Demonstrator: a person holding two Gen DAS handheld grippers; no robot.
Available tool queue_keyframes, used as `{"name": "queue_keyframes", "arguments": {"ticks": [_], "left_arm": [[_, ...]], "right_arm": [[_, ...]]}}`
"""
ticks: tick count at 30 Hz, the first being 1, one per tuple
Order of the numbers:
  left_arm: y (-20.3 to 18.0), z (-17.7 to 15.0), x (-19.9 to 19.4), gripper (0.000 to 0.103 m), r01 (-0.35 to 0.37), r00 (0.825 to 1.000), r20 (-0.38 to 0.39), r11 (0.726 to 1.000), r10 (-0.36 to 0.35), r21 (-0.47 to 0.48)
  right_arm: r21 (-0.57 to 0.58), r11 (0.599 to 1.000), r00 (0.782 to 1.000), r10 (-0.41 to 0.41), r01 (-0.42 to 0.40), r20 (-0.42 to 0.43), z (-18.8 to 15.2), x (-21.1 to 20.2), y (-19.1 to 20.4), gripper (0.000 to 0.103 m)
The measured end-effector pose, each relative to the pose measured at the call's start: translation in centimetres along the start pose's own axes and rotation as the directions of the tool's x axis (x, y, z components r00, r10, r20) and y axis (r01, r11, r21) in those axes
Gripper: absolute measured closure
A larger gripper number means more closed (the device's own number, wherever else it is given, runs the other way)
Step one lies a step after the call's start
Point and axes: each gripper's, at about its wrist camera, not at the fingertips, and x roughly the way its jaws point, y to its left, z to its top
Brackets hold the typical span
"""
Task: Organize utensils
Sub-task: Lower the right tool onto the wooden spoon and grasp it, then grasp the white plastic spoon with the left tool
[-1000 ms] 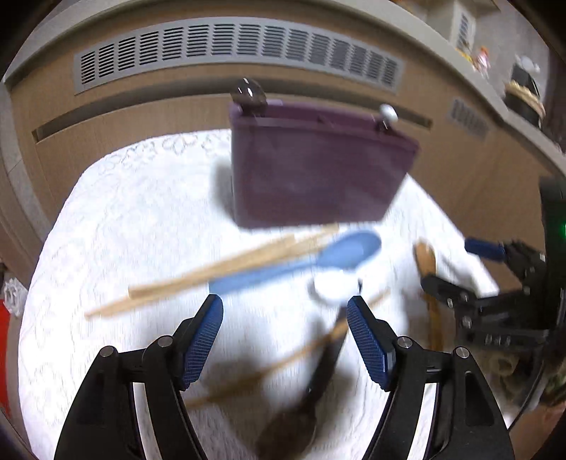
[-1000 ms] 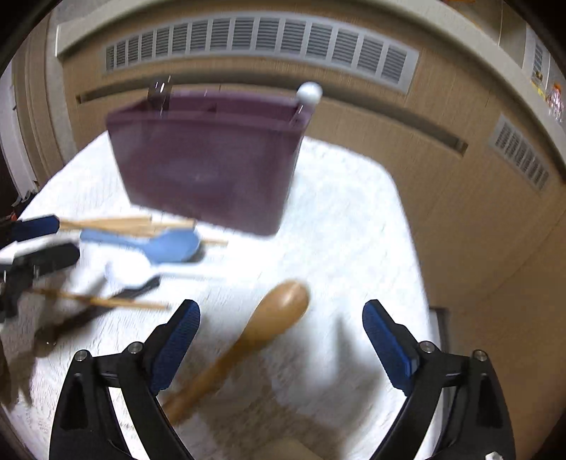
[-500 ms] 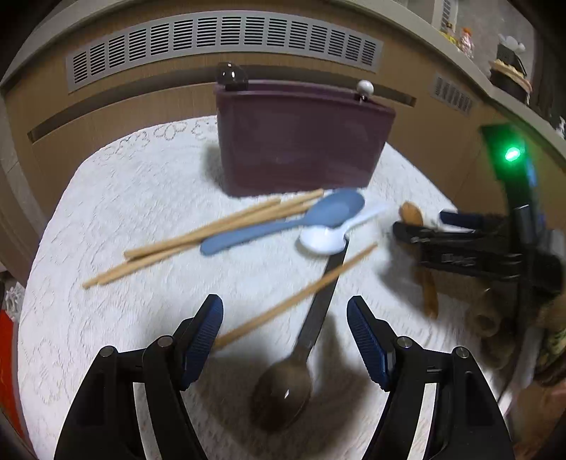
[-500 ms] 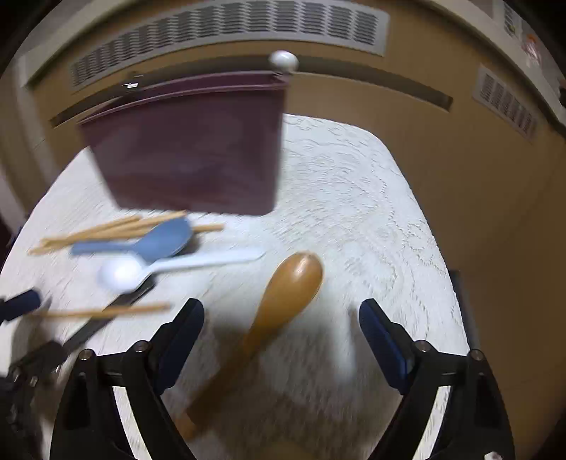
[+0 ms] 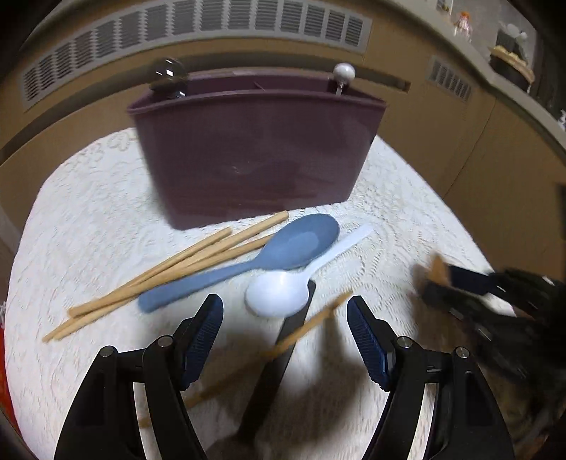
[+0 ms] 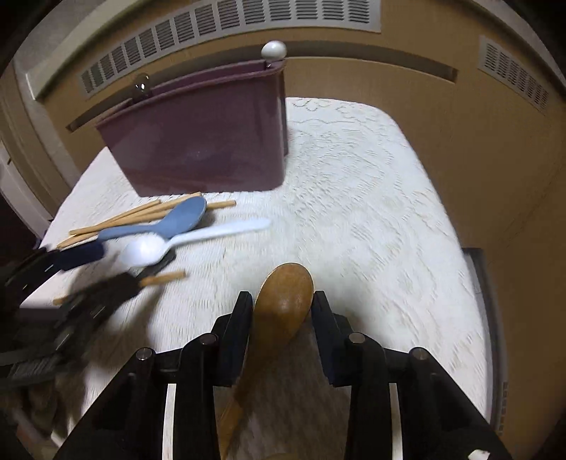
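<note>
My right gripper (image 6: 282,297) is closing, its jaws against both sides of the wooden spoon (image 6: 283,304) at the bowl, which lies on the white lace cloth (image 6: 353,198). My left gripper (image 5: 283,304) stands open above a black spoon's handle (image 5: 279,368) and a single chopstick (image 5: 304,329), just short of the white spoon (image 5: 279,293). A blue spoon (image 5: 283,247) and several chopsticks (image 5: 177,269) lie before the purple caddy (image 5: 254,159). The right gripper (image 5: 460,283) shows blurred in the left wrist view.
A shiny metal spoon (image 5: 166,76) and a white-knobbed utensil (image 5: 344,72) stick up from the caddy. Brown cabinet panels with grey vents (image 5: 247,21) stand close behind the table. The cloth's right edge (image 6: 470,283) drops off beside my right gripper.
My right gripper's jaws have come in from wide apart to either side of the wooden spoon's bowl. My left gripper, still open, has moved forward toward the white spoon and the caddy.
</note>
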Motion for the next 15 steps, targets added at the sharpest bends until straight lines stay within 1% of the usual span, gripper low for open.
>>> {"name": "queue_keyframes", "arguments": {"ticks": [2, 4, 8, 11, 12, 13, 14, 15], "left_arm": [[-0.2, 0.9, 1.0, 0.03, -0.031, 0.999, -0.031, 1.0, 0.031, 0.004], [-0.3, 1.5, 1.6, 0.03, -0.047, 0.998, -0.036, 0.999, 0.047, 0.0], [-0.3, 2.1, 2.2, 0.03, -0.032, 0.998, -0.054, 0.999, 0.03, -0.036], [-1.1, 2.0, 2.8, 0.032, -0.034, 0.996, -0.08, 0.999, 0.032, -0.022], [-1.4, 1.9, 2.9, 0.033, -0.043, 0.996, -0.08, 0.999, 0.042, -0.013], [-1.6, 1.9, 2.8, 0.042, -0.057, 0.996, -0.074, 0.998, 0.057, -0.002], [-1.8, 1.8, 2.7, 0.053, -0.066, 0.995, -0.071, 0.998, 0.066, 0.001], [-1.8, 1.7, 2.6, 0.058, -0.064, 0.995, -0.072, 0.998, 0.063, -0.004]], "right_arm": [[0.01, 1.0, 1.0, 0.008, -0.008, 0.01, -0.5, -1.1, -0.1, 0.071], [0.004, 1.0, 1.0, 0.007, -0.007, 0.025, -0.8, -2.2, 0.0, 0.071], [-0.011, 1.0, 0.999, -0.001, 0.001, 0.052, -1.3, -3.3, 0.3, 0.071], [-0.011, 1.0, 0.998, 0.009, -0.008, 0.064, -1.9, -4.0, 0.5, 0.071], [-0.011, 1.0, 0.998, 0.011, -0.01, 0.066, -2.1, -4.2, 0.6, 0.071], [-0.011, 1.0, 0.998, 0.013, -0.012, 0.066, -2.3, -4.2, 0.5, 0.071], [-0.011, 1.0, 0.998, 0.014, -0.014, 0.067, -2.4, -4.4, 0.5, 0.071], [-0.012, 1.0, 0.998, 0.015, -0.015, 0.067, -2.7, -4.7, 0.4, 0.071]]}}
